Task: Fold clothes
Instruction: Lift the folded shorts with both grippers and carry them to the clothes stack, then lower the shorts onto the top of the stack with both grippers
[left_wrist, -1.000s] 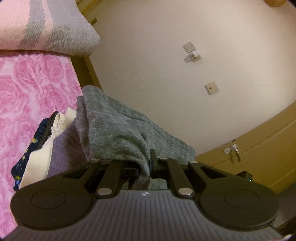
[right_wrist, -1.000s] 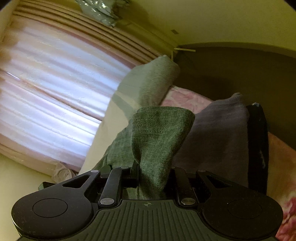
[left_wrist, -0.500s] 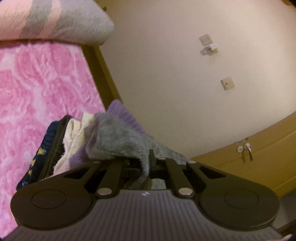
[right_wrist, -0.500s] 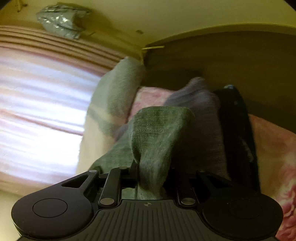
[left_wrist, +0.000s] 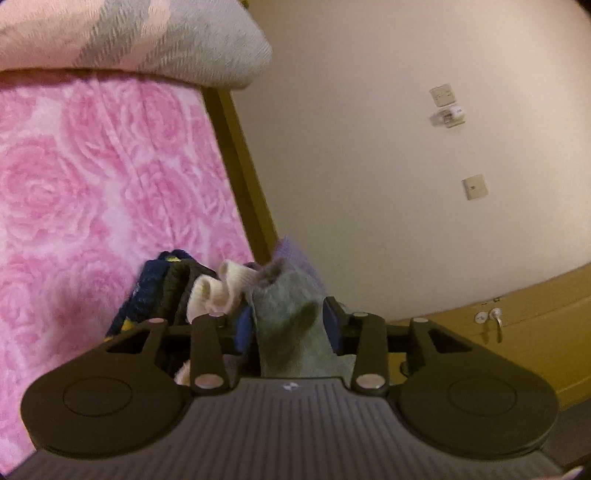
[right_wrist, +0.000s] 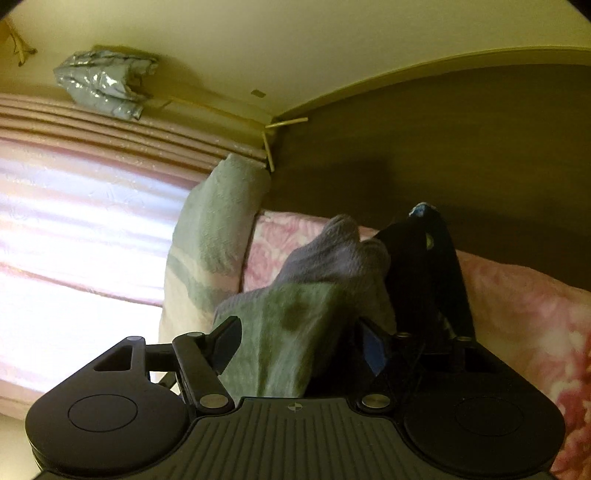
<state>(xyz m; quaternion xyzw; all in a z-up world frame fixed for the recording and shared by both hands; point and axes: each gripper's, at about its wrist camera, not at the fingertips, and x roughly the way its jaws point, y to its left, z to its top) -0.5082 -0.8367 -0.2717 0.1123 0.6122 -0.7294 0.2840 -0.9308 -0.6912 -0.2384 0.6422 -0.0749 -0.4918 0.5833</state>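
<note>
Pink rose bedspread (left_wrist: 92, 192), striped pillow (left_wrist: 147, 37) — curtain (right_wrist: 74, 206), wall sockets (left_wrist: 474, 186).

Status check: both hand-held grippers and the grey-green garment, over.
Left hand-held gripper and right hand-held gripper jaws just opened, pads off cloth. Grey-green garment lies slack between both, on the folded stack. Nothing in the way.

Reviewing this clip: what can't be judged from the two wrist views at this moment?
- Grey-green garment: its lower part is hidden behind the left gripper body; the fold can't be checked.
- Right wrist view: the right gripper body hides the same; both jaws have just been opening, cloth loose between them.
- Stacked clothes: mostly hidden, blurred.
- Wall fittings: too small.
</note>
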